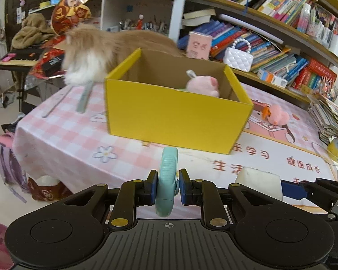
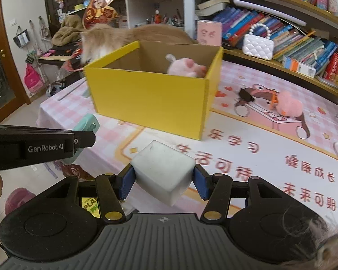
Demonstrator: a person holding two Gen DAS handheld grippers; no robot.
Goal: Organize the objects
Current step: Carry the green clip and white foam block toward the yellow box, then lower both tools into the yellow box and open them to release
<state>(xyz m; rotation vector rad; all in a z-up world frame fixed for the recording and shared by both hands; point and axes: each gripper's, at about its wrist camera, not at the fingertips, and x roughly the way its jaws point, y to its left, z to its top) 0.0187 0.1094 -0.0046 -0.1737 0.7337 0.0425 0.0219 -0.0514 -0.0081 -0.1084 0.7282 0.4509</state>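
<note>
My left gripper (image 1: 167, 186) is shut on a mint-green clip-like gadget (image 1: 167, 175), held upright above the table's near edge. My right gripper (image 2: 163, 181) is shut on a white foam block (image 2: 163, 171). In the right wrist view the left gripper (image 2: 84, 139) and its green gadget (image 2: 87, 123) show at the left. An open yellow cardboard box (image 1: 175, 114) (image 2: 151, 105) stands ahead on the table, with a pink plush pig (image 1: 204, 85) (image 2: 187, 67) inside. Another pink plush (image 1: 278, 115) (image 2: 289, 106) lies on the tablecloth to the box's right.
An orange and white cat (image 1: 101, 49) (image 2: 115, 38) stands behind the box at the table's far left. A white quilted purse (image 1: 237, 58) (image 2: 258, 46) and rows of books (image 1: 281, 54) fill the shelves at the right. A metal ruler (image 1: 85, 97) lies left of the box.
</note>
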